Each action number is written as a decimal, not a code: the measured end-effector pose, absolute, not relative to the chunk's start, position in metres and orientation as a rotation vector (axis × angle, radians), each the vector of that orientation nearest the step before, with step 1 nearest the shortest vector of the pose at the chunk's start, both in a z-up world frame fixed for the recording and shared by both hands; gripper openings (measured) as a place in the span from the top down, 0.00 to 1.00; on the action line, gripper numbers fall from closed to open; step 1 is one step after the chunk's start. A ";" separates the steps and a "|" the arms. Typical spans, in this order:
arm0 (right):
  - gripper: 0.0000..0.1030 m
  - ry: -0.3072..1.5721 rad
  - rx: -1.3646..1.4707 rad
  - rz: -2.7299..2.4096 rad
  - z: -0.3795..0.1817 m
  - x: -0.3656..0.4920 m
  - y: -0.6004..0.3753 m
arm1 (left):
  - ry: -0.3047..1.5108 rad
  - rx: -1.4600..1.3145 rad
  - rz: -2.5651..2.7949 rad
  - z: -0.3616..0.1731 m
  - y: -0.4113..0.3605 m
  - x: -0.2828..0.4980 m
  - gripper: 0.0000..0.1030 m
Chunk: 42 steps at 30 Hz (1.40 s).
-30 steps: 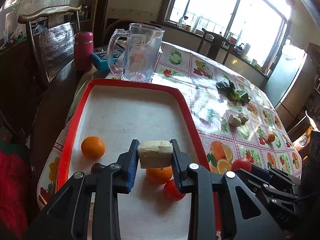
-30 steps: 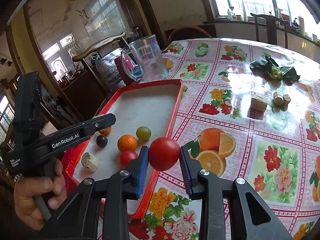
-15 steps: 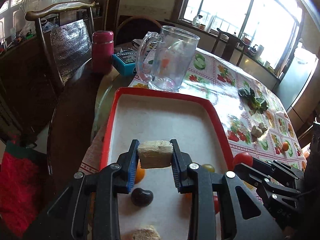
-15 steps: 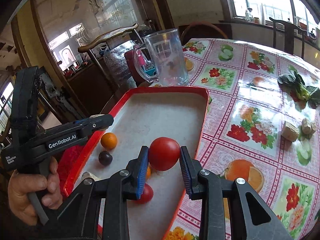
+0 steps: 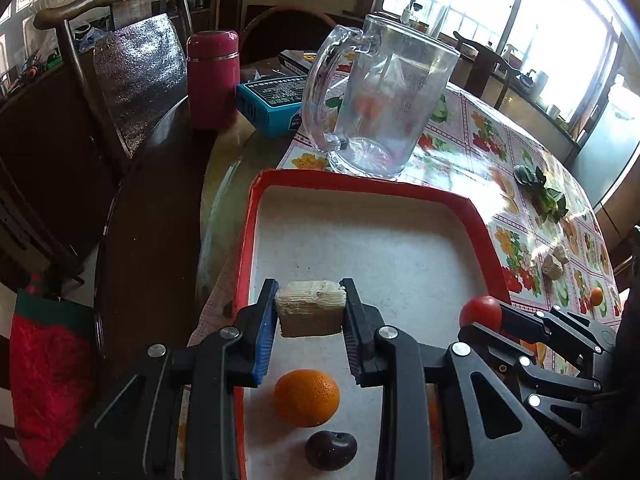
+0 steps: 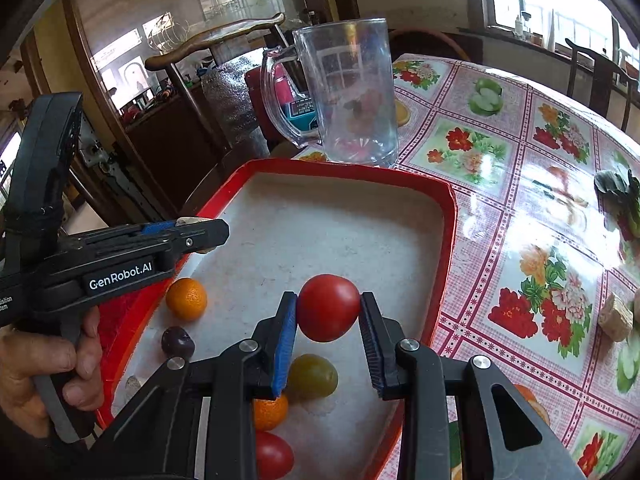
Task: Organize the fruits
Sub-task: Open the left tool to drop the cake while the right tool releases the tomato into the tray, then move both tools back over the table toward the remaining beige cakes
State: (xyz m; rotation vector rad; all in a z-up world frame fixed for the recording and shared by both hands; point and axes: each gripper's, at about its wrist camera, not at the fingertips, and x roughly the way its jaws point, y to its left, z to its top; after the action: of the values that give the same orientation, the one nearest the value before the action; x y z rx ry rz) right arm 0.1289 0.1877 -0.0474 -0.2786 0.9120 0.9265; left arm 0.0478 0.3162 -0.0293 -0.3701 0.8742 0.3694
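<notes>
Left gripper (image 5: 310, 316): jaws clamped on a pale, fibrous cut block (image 5: 311, 307), one blue pad pressed against each side face. The block hangs clear above the white floor of the red-rimmed tray (image 5: 482, 228), near the tray's left wall. Below the jaws, an orange mandarin (image 5: 306, 397) and a dark plum (image 5: 331, 449) lie on the tray floor, close together.

Right gripper (image 6: 329, 322): jaws closed on a red tomato (image 6: 329, 307), which fills the narrow gap between the pads. The left pad touches the tomato; whether the right pad makes full contact cannot be told. The tomato is held above the tray floor (image 6: 320, 240), in its near half.

Fruit on the tray floor, right wrist view:
- mandarin (image 6: 186, 298) near the left rim
- plum (image 6: 177, 342) just beside it
- green-yellow round fruit (image 6: 313, 376) under the right jaws
- second mandarin (image 6: 270, 412), partly hidden by the left finger
- second red tomato (image 6: 273, 455) at the bottom edge

A hand (image 6: 44, 368) grips the left gripper's handle. A clear glass mug (image 6: 344, 92) stands on the floral tablecloth (image 6: 520, 208) just beyond the tray's far rim. A further cut block (image 6: 616, 317) lies on the cloth, well to the right of the tray.
</notes>
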 end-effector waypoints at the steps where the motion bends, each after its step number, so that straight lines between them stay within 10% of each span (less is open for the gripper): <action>1: 0.69 0.914 -0.282 0.924 -0.049 0.130 0.189 | 0.879 -0.369 0.367 -0.030 0.316 0.050 0.73; 12: 0.63 0.933 -0.293 0.913 -0.057 0.133 0.187 | 0.950 -0.373 0.382 -0.050 0.316 0.059 0.71; 21: 0.57 0.883 -0.236 0.923 -0.033 0.120 0.160 | 0.886 -0.355 0.407 -0.028 0.307 0.045 0.42; 42: 0.57 0.859 -0.093 0.718 -0.019 0.136 0.022 | 0.836 -0.274 0.257 0.007 0.216 0.052 0.42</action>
State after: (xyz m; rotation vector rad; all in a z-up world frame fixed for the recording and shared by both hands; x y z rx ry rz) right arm 0.1359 0.0219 -0.0194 -0.0928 0.8591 0.7180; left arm 0.0524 0.2156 0.0073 -0.2737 0.8358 0.2570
